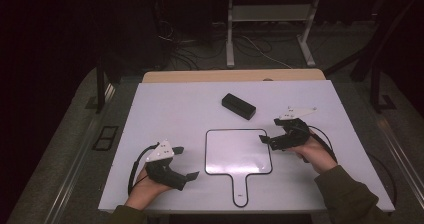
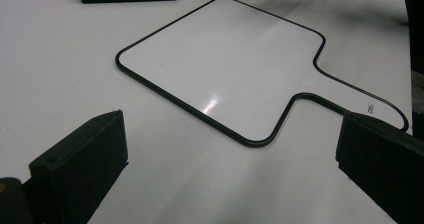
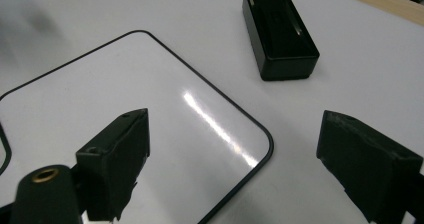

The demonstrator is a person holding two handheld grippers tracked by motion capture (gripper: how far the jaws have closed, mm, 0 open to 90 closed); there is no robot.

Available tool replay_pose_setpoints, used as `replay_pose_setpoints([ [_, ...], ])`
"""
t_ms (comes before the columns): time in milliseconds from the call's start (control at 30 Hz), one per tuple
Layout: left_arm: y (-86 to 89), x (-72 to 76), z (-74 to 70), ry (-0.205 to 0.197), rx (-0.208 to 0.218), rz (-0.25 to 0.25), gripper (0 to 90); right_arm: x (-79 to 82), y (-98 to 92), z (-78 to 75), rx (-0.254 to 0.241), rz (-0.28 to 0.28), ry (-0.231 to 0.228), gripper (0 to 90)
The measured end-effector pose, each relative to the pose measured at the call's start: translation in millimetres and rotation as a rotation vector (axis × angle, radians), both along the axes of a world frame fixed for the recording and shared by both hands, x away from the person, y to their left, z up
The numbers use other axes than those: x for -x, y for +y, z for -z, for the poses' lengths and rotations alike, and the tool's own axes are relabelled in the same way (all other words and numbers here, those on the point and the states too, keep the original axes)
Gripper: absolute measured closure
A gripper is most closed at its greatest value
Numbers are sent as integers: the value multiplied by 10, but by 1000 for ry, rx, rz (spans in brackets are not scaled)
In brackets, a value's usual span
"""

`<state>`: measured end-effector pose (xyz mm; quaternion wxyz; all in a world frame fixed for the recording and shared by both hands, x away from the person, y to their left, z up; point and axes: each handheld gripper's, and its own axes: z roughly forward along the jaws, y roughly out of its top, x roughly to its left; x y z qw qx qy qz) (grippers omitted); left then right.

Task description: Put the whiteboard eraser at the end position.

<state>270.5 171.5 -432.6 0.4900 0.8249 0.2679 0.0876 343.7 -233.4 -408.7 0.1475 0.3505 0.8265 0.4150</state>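
The table (image 1: 165, 99) carries everything on its white top. My next step, as I judge it, is taking the black block (image 1: 238, 106): I should bring my right gripper (image 1: 265, 140) in low along the block's long sides and square up before closing. Its jaws stand apart, holding nothing, above the paddle board's (image 1: 238, 154) far right corner. My left gripper (image 1: 192, 175), near the front edge, is spread wide and empty too. The block is glossy, oblong and lies flat toward the far edge, beyond the board.
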Motion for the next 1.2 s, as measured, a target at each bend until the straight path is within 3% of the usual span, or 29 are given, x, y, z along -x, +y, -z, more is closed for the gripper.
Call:
replay_pose_setpoints([
  [300, 3, -1, -6, -1, -1, -1, 0, 176, -147, 47, -43, 30, -13, 123],
  [1200, 18, -3, -13, -1, 0, -8, 0, 599, -461, 245, -64, 33, 2, 124],
])
